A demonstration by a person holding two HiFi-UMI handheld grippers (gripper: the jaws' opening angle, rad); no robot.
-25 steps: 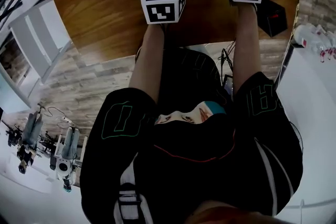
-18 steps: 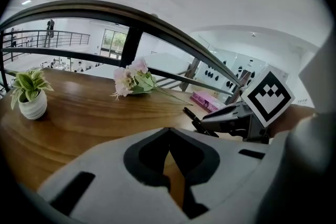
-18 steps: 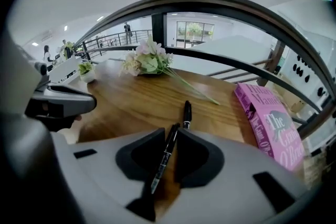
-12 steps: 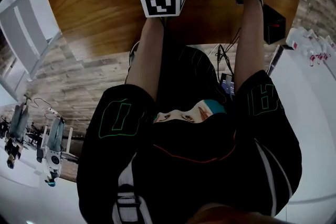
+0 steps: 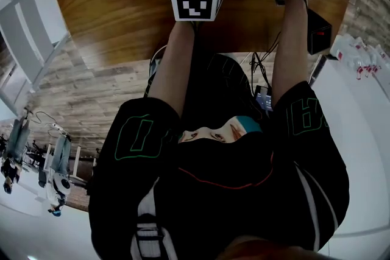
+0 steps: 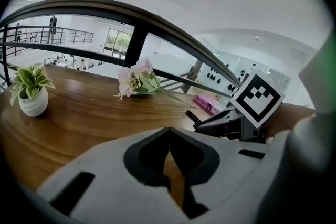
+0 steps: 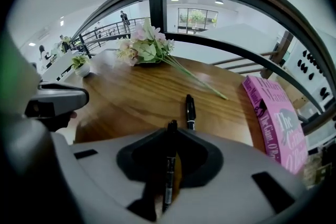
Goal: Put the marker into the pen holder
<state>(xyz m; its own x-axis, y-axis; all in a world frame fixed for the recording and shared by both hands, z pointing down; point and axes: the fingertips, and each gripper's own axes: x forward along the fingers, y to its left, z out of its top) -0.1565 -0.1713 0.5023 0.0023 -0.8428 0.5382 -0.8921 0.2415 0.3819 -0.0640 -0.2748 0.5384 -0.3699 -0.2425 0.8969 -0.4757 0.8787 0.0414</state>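
At lower centre of the right gripper view: right gripper clenched on a slim black marker with a printed barrel. The marker runs lengthwise between the two fingers, one end poking just past the tips. It is carried above the brown wooden desk, not resting on it.

Just beyond the tips, centre frame: a second black marker, flat on the desk, untouched.
Right edge: pink paperback book, flat on the desk.
Upper centre: bunch of pink and white flowers, long green stems trailing toward the book.
Far left, small: green plant in a white pot.

Left gripper: fingers closed tip to tip, nothing between them, only desk grain showing through the gap below the tips. It hangs beside the right one over the near part of the desk.

Pen holder: not found in any view. In the head view a black box sits at the right, off the desk edge; cannot tell what it is.

Handling, judged: the marker is light and rigid, with a smooth plastic barrel that is likely to swivel or slide in a two-sided pinch. Firm, steady pressure is needed, though crushing is no worry. The safest hold is mid-barrel, leaving one end free to enter the holder. As held now the free end points forward, so the gripper would probably have to tip nose-down over the holder's mouth before letting go.
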